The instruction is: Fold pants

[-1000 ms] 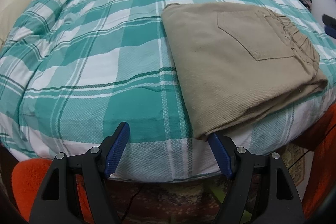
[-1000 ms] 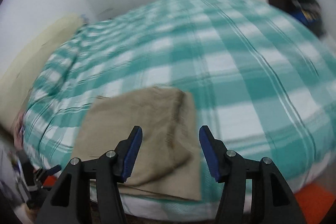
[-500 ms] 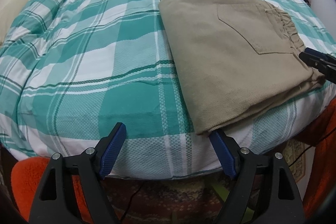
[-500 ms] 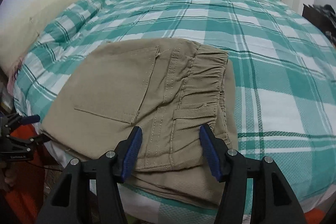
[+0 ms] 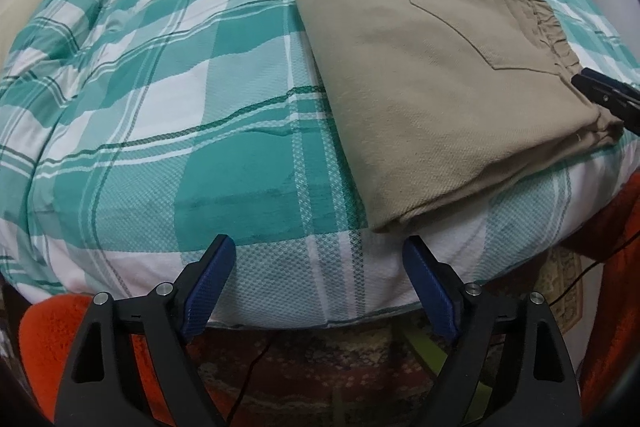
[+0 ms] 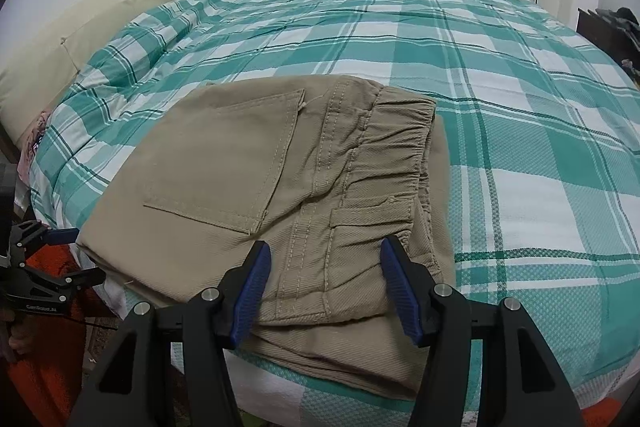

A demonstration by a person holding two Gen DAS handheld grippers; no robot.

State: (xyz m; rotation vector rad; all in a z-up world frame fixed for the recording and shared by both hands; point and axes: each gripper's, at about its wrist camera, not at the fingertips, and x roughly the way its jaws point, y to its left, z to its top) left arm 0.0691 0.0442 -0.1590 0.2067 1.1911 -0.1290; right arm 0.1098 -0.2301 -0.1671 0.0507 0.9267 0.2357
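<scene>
Already the tan pants (image 6: 280, 187) are lying folded at the bed's (image 5: 160, 87) near edge, with the right gripper (image 6: 324, 291) hovering wide open, empty, over their waistband corner, while the left gripper (image 5: 320, 283), equally open, is waiting beside their other end.

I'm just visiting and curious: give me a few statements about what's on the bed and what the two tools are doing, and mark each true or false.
1. The khaki pants lie folded on the plaid bedspread. True.
2. The right tool is clamped on the waistband. False: its blue pads are apart, holding nothing.
3. A back pocket faces up. True.
4. The left tool grips the pants' corner. False: it is open, just off the bed's edge.
5. The pants hang off the bed onto the floor. False: they rest on the bed.
</scene>
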